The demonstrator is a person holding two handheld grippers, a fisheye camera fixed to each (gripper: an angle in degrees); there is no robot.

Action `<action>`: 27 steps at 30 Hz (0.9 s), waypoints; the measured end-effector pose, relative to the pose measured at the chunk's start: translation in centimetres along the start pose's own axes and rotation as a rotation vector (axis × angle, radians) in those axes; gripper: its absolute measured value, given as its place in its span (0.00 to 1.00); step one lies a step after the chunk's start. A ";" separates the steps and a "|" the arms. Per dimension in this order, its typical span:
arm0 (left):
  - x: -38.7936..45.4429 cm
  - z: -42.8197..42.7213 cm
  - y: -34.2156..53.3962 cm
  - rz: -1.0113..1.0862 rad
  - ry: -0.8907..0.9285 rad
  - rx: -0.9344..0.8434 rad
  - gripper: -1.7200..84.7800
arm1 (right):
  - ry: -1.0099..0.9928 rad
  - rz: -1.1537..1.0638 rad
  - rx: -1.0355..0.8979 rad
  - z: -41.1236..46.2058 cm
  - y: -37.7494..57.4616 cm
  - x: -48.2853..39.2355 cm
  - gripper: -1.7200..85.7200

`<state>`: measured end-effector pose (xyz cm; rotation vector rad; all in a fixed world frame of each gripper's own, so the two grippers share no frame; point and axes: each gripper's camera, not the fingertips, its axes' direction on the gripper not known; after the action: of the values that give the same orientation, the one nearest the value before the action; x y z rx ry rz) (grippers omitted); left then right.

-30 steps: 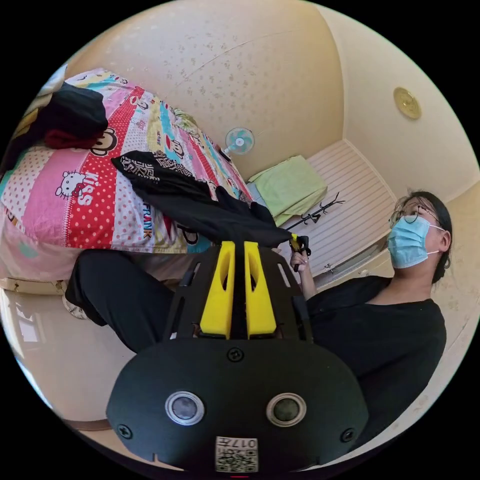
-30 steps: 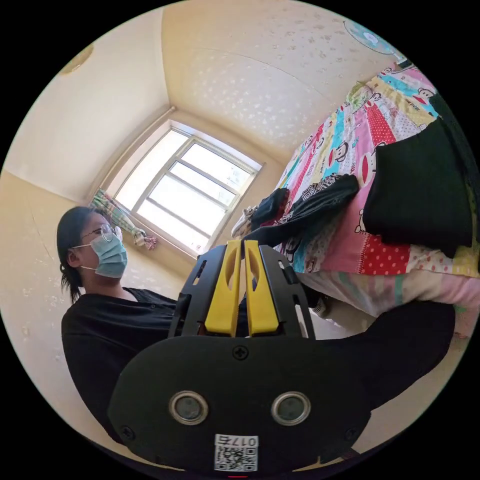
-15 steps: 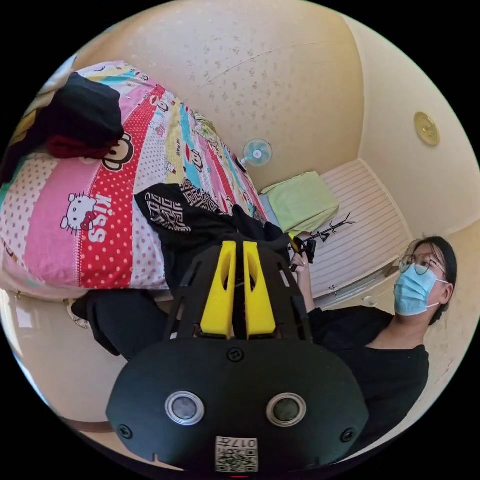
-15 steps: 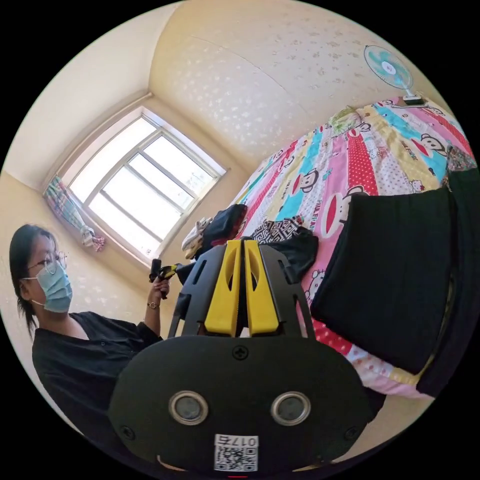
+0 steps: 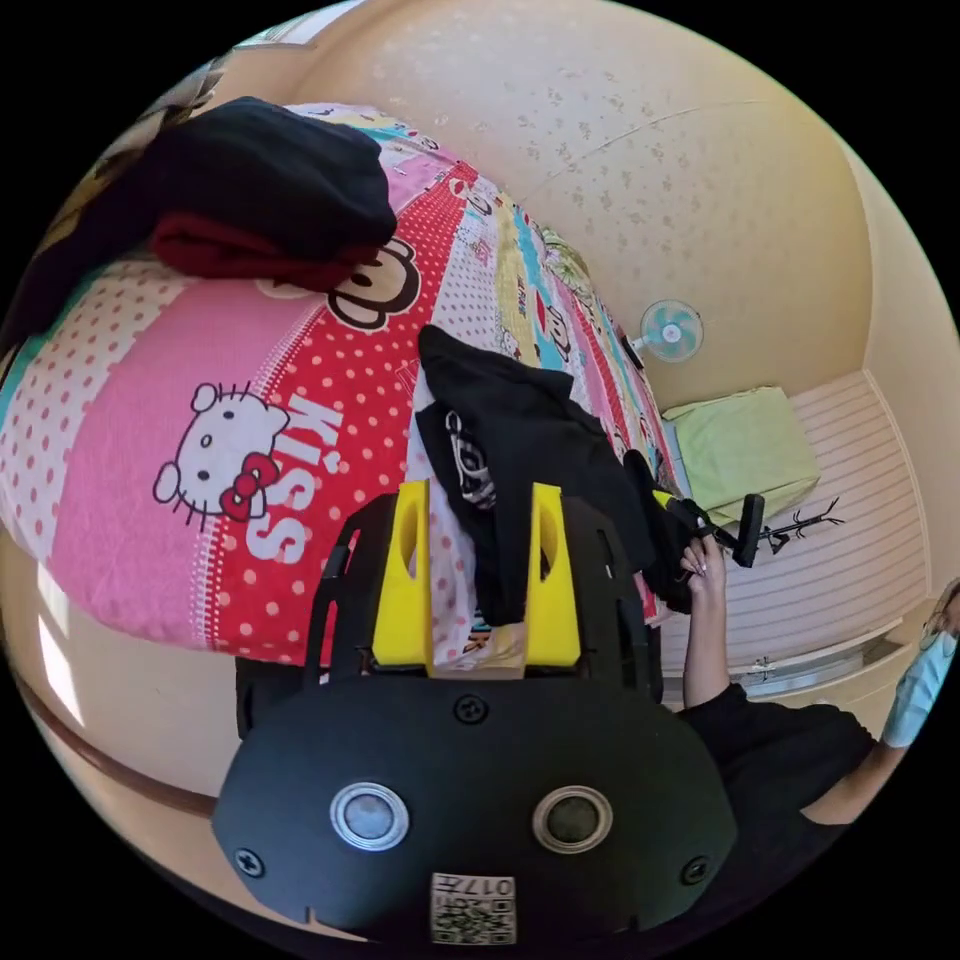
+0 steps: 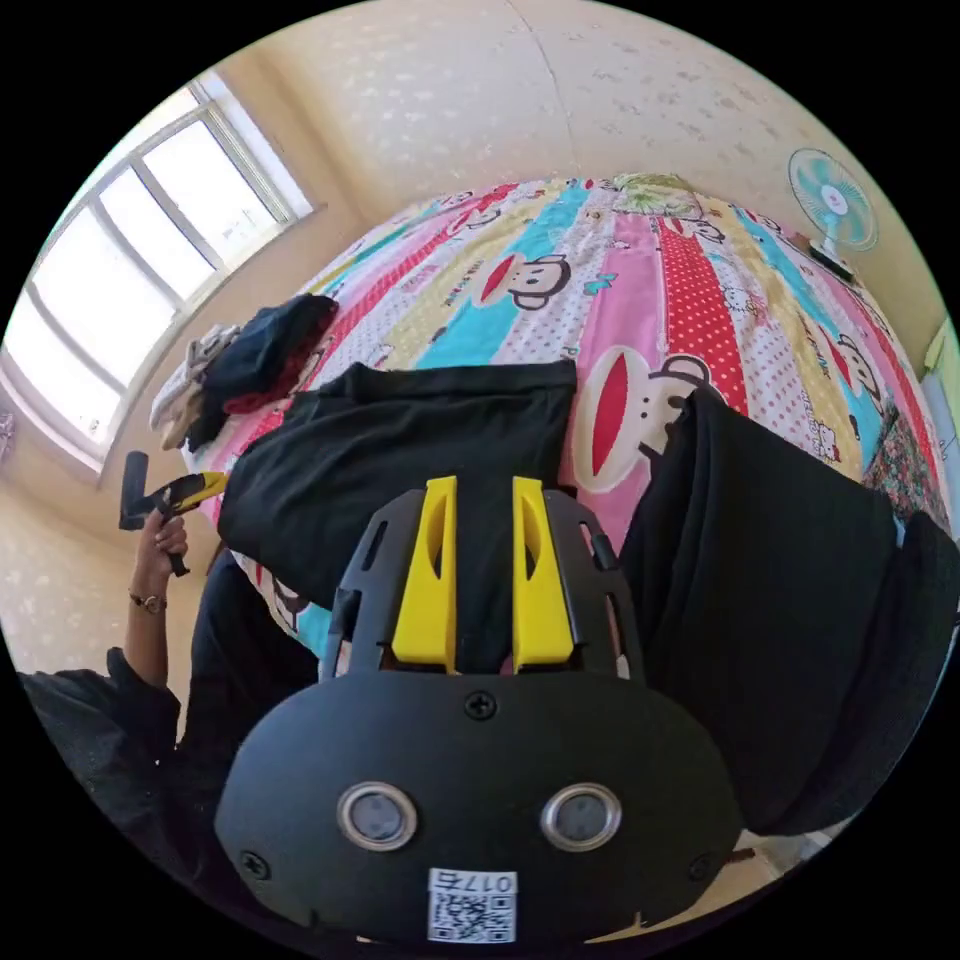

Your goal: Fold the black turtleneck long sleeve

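Both tools' jaws now parted.

Cartoon-print bed (image 6: 640, 260) under black turtleneck (image 6: 400, 450), folded clothes pile (image 5: 260, 200).

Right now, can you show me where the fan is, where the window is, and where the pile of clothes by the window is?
Fan (image 6: 833, 201), right gripper view: middle of its round blue head.
Window (image 6: 140, 255), right gripper view: on a pane.
Pile of clothes (image 6: 262, 343), right gripper view: the dark top piece.
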<state>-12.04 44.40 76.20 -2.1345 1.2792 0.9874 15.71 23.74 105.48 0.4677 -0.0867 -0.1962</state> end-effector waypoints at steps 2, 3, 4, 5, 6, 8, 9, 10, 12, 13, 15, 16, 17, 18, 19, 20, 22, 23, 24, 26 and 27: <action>0.3 1.8 1.6 0.014 0.000 -0.055 0.18 | 0.109 0.053 0.028 0.4 2.7 -0.7 0.12; 0.6 2.5 2.3 0.018 -0.019 -0.049 0.18 | 0.140 0.081 0.065 0.3 4.2 -0.7 0.12; 0.8 2.7 2.6 0.021 -0.046 -0.011 0.15 | 0.129 0.087 0.088 0.6 5.1 -0.6 0.12; 0.9 2.7 2.6 0.026 -0.057 0.011 0.14 | 0.106 0.087 0.080 0.9 5.3 -0.4 0.11; 0.9 2.4 2.4 0.039 -0.049 0.045 0.10 | 0.020 0.080 0.018 1.5 5.2 0.1 0.08; 0.8 1.7 1.7 0.050 0.009 0.041 0.06 | -0.116 0.076 -0.015 0.5 5.3 0.7 0.06; 0.6 1.2 1.5 0.048 0.024 0.015 0.05 | -0.144 0.092 0.036 -1.5 6.0 1.0 0.06; 0.3 0.8 1.5 0.052 0.022 -0.003 0.04 | -0.148 0.111 0.062 -3.3 6.9 1.3 0.05; -0.9 0.9 2.1 0.025 -0.002 -0.020 0.04 | -0.142 0.148 0.051 -4.4 8.4 1.7 0.05; -2.3 1.2 2.7 -0.021 -0.016 -0.012 0.05 | -0.130 0.154 -0.003 -3.7 9.2 1.7 0.05; -4.6 1.4 4.1 -0.110 0.007 0.023 0.08 | -0.096 0.155 -0.065 -2.5 9.9 1.2 0.05; -5.9 1.4 4.9 -0.154 0.042 0.053 0.13 | -0.064 0.161 -0.046 -2.9 10.2 0.5 0.06; -6.4 1.4 5.2 -0.175 0.056 0.063 0.15 | -0.037 0.165 -0.025 -3.4 10.3 0.0 0.06; -7.4 1.8 5.7 -0.207 0.071 0.071 0.20 | 0.032 0.169 0.051 -4.8 10.4 -1.1 0.07; -8.2 2.3 6.0 -0.225 0.085 0.081 0.20 | 0.072 0.150 0.168 -6.2 10.7 -2.7 0.08; -8.5 2.7 6.0 -0.230 0.093 0.087 0.20 | 0.072 0.134 0.231 -6.7 10.8 -3.5 0.08; -9.7 4.3 5.7 -0.257 0.103 0.087 0.18 | -0.054 0.023 0.382 -6.3 11.1 -6.3 0.07; -9.9 4.6 5.5 -0.260 0.107 0.087 0.17 | -0.093 -0.005 0.380 -5.5 11.1 -6.8 0.06; -10.3 5.3 5.2 -0.269 0.119 0.091 0.15 | -0.135 -0.055 0.331 -3.3 10.8 -7.6 0.06; -10.6 5.8 5.0 -0.293 0.133 0.115 0.10 | -0.064 -0.083 0.092 2.4 10.3 -8.5 0.04; -10.3 5.6 5.0 -0.305 0.136 0.152 0.07 | -0.019 -0.092 -0.001 5.3 10.6 -8.6 0.04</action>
<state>-21.59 51.69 80.43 -2.2218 1.0109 0.6091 8.40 32.51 114.71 0.4688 -0.0835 -0.2914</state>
